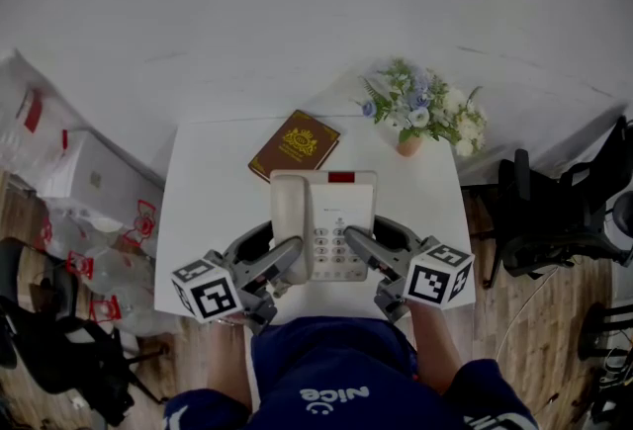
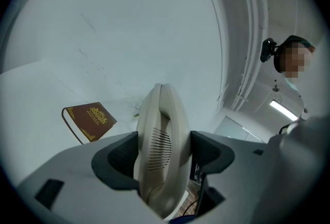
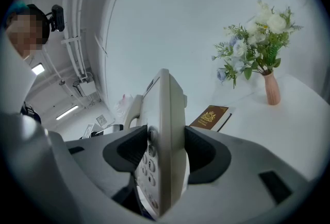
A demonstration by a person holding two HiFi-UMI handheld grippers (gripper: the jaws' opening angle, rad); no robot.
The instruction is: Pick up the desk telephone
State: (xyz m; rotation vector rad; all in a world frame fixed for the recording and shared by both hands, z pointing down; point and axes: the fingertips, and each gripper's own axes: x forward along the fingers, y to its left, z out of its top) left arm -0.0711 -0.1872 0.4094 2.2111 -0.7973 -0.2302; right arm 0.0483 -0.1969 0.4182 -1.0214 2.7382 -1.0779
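Left gripper (image 2: 164,152) pinches the handset side of the cream plastic desk telephone (image 1: 341,211); right gripper (image 3: 161,152) pinches the keypad side. Opposed grips likely keep it level, handset seated.

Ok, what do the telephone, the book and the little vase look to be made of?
Telephone: likely moulded plastic, cream, smooth with a slight sheen and slotted grille.
Book: hard cover, maroon, leather-look perhaps, with gilt stamping.
Vase: probably ceramic or terracotta, matte pinkish; too small to be sure.
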